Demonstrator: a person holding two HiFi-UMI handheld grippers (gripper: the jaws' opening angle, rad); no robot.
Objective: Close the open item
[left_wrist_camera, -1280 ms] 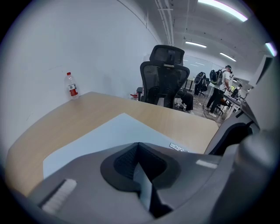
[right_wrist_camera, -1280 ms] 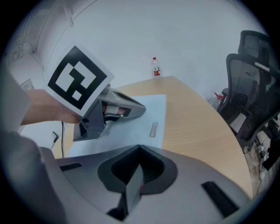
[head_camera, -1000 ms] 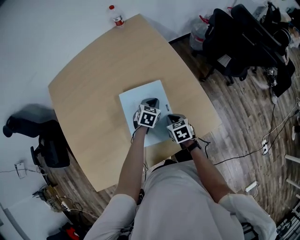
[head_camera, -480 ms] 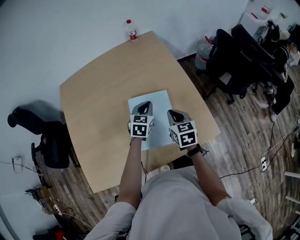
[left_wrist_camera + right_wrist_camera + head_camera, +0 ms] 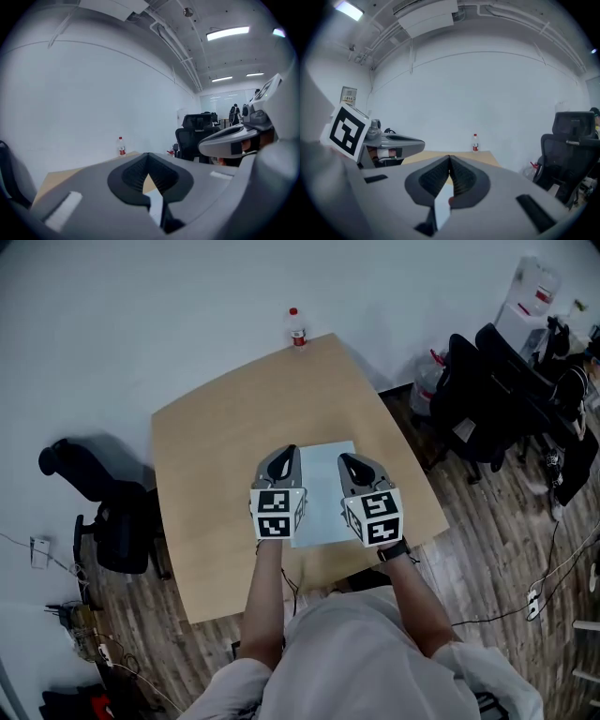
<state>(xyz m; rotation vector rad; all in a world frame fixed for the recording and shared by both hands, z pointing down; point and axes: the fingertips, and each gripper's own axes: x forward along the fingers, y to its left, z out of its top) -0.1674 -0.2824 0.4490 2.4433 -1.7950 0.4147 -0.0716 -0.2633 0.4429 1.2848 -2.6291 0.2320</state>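
A flat pale-blue item (image 5: 323,493) lies closed on the wooden table (image 5: 216,437), near the front edge. Both grippers hang above it, apart from it. My left gripper (image 5: 289,452) is over its left edge and my right gripper (image 5: 345,460) over its right part. In the left gripper view the left gripper (image 5: 148,155) has its tips together with nothing between them. The right gripper view shows the right gripper (image 5: 450,158) shut the same way, empty. A sliver of the pale item (image 5: 440,206) shows below its jaws.
A water bottle (image 5: 296,327) with a red label stands at the table's far corner, also the bottle (image 5: 121,146) in the left gripper view. A black chair (image 5: 103,512) stands at the left, more black chairs (image 5: 487,399) at the right. A white wall lies behind.
Both grippers have lifted off the pale-blue item and now hang level above it, side by side. The item lies flat and has not shifted on the table.
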